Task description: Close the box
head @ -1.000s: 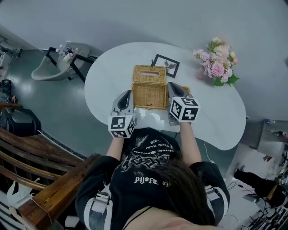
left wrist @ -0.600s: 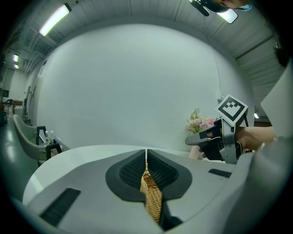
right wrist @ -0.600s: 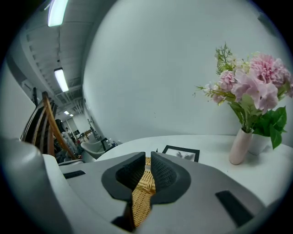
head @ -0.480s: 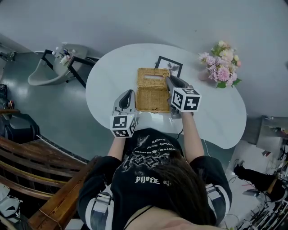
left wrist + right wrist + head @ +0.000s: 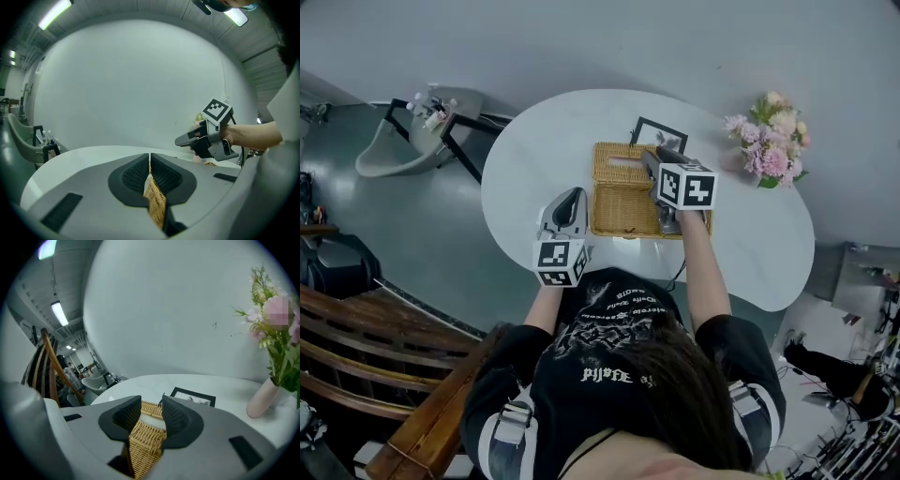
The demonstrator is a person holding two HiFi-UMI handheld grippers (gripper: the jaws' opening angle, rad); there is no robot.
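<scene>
**Box:** Wicker box sits mid-table on white table. Lid is down flat per head view.

**Left gripper**: at box's left edge. Left gripper view adds what head view can't. Pads are pressed together on a thin wicker strip, i.e. clamped. Can't tell which part of the box that strip is.

**Right gripper**: over box's far-right part. Right gripper view shows jaws opening. Wicker top lies below and between them, and pads aren't pressing on it. Left gripper view catches this tool side-on, above the tabletop, w/ hand behind it.

**Edges:**
- Picture frame lies flat just beyond box's far edge.
- Flowers in a pale vase stand to the right, well apart from box.
- Box's near edge is close to table's near rim.

**Room:** Open tabletop left of box and along far side.

**Off-table:** Grey chair far left, wooden bench near left.
</scene>
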